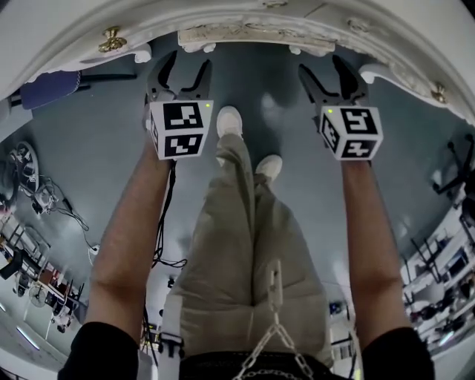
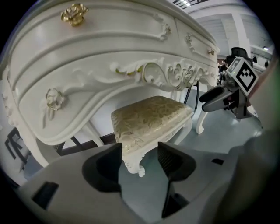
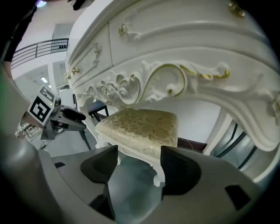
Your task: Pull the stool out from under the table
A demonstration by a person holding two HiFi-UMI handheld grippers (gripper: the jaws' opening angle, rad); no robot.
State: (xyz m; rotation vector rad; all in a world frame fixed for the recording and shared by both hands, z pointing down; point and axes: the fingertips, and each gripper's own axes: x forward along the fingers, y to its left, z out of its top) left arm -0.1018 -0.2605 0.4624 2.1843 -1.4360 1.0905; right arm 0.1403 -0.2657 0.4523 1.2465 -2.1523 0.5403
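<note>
Stool (image 2: 151, 120) tucked under the table (image 2: 109, 52) front edge, on the floor; left gripper (image 2: 139, 157) and right gripper (image 3: 139, 164) both gape empty, each aimed at a near seat corner (probably for an even two-sided pull), apparently short of contact.

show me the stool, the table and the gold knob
stool (image 2: 151, 118), left gripper view, on the cushion top
table (image 2: 122, 37), left gripper view, on the drawer front
gold knob (image 2: 74, 13), left gripper view, on its middle

The person wears black sleeves (image 1: 104, 350), khaki trousers (image 1: 245, 252), white shoes (image 1: 229, 121), a silver chain (image 1: 277, 327)
</note>
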